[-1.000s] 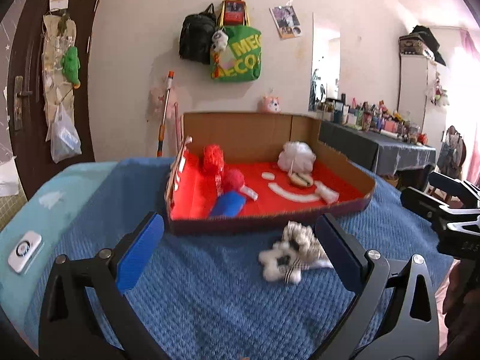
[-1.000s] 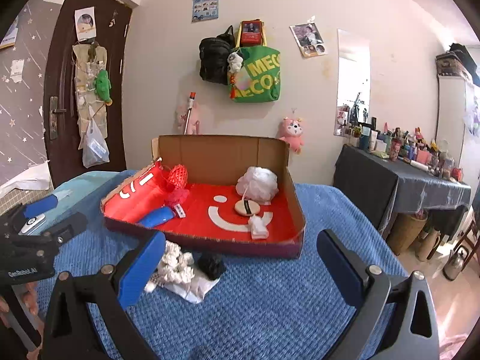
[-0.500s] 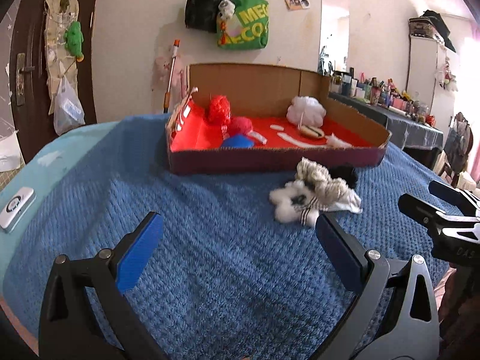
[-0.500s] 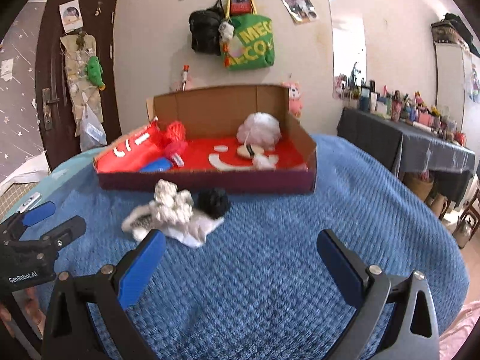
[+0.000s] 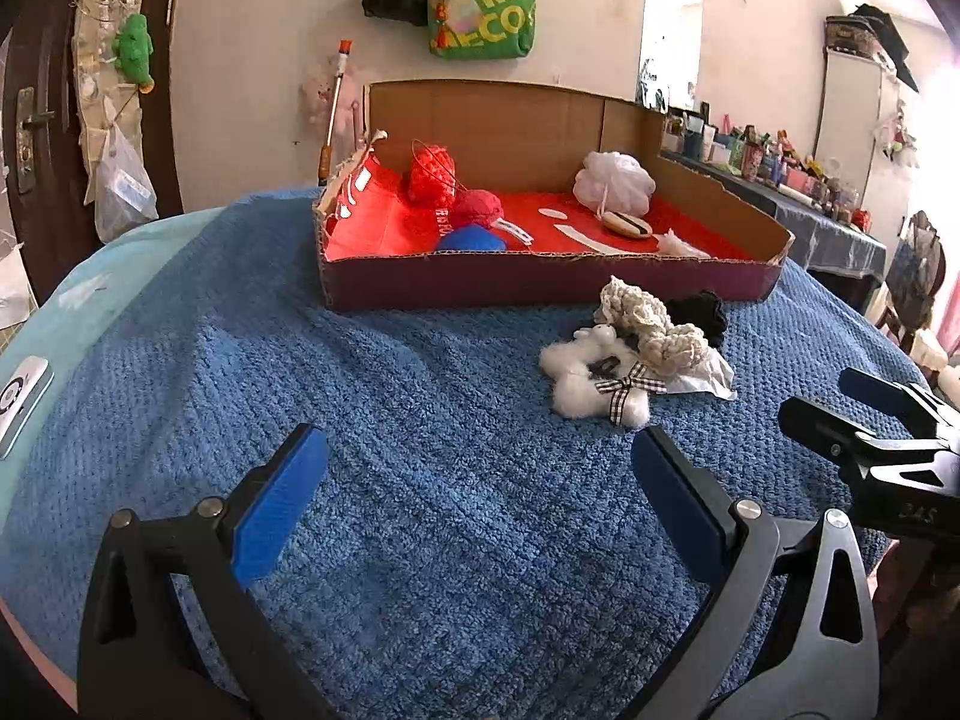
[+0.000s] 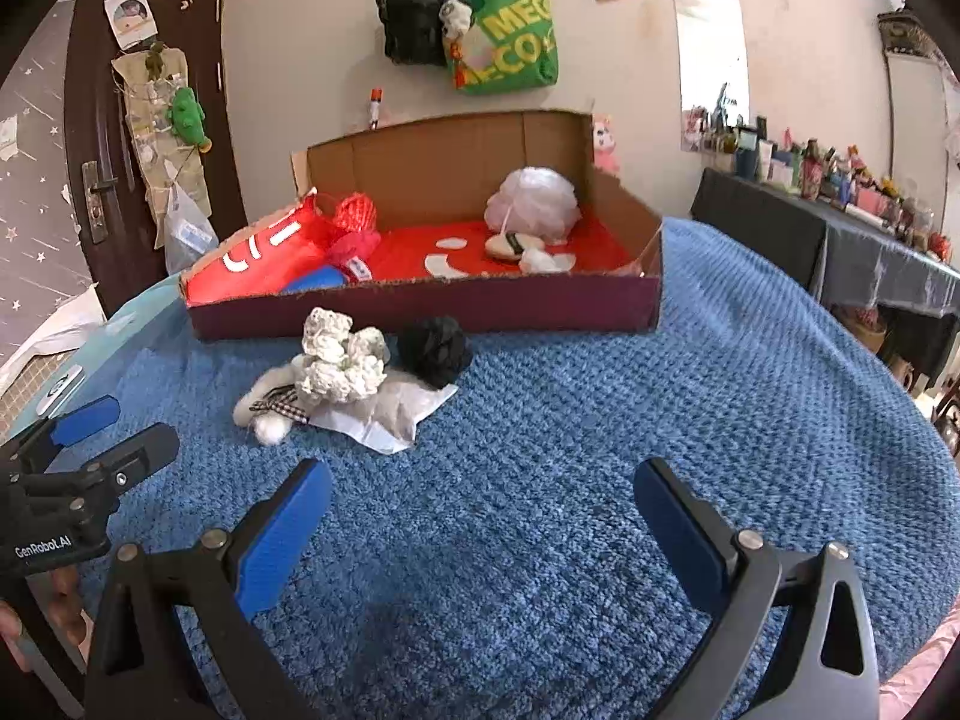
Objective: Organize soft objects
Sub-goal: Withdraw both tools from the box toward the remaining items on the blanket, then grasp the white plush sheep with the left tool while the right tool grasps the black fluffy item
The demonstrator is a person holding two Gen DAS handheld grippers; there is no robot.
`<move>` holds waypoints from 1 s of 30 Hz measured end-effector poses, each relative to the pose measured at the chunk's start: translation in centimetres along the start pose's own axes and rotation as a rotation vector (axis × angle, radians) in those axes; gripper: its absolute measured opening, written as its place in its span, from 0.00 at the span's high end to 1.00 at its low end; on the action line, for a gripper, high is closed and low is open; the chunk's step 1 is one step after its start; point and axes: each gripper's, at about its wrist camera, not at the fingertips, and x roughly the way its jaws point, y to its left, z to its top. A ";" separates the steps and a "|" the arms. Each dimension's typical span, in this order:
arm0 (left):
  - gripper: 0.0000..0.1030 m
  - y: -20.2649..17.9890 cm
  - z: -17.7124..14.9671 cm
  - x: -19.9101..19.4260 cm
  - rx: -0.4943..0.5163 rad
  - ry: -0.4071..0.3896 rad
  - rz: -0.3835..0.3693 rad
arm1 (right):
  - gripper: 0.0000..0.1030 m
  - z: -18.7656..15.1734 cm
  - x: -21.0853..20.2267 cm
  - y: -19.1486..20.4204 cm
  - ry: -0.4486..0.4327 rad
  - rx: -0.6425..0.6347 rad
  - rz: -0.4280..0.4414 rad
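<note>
A pile of soft things lies on the blue blanket in front of a cardboard box (image 5: 540, 285) (image 6: 420, 306) with a red floor: a cream crocheted piece (image 5: 651, 324) (image 6: 339, 354), a white fluffy toy with a checked bow (image 5: 591, 381) (image 6: 270, 408), a black pompom (image 5: 699, 309) (image 6: 435, 348) and white paper (image 6: 384, 414). The box holds red knitted pieces (image 5: 432, 174), a blue item (image 5: 471, 238) and a white mesh puff (image 5: 612, 180) (image 6: 534, 201). My left gripper (image 5: 474, 504) is open and empty, short of the pile. My right gripper (image 6: 480, 516) is open and empty, right of the pile.
A blue textured blanket (image 5: 420, 420) covers the bed. A small white device (image 5: 21, 396) lies at the left edge. A dark door (image 6: 102, 138) stands at the left, bags (image 6: 498, 42) hang on the wall, and a cluttered dark table (image 6: 840, 222) stands at the right.
Both grippers have dropped lower and pulled back from the box. The pile and the box now sit higher in both views. Both grippers stay open.
</note>
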 end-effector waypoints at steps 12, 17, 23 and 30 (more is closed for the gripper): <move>0.00 -0.4 1.9 2.2 0.028 0.104 -0.083 | 0.00 2.4 1.9 -0.9 0.087 0.005 0.025; 0.00 -1.1 2.6 3.1 0.052 0.133 -0.101 | 0.00 3.3 2.5 -1.1 0.102 0.000 0.031; 0.00 -1.9 3.5 4.6 0.076 0.187 -0.137 | 0.00 4.3 3.3 -1.6 0.127 0.012 0.051; 0.08 -3.4 3.9 7.0 0.119 0.258 -0.168 | 0.02 5.7 4.5 -2.0 0.160 0.025 0.087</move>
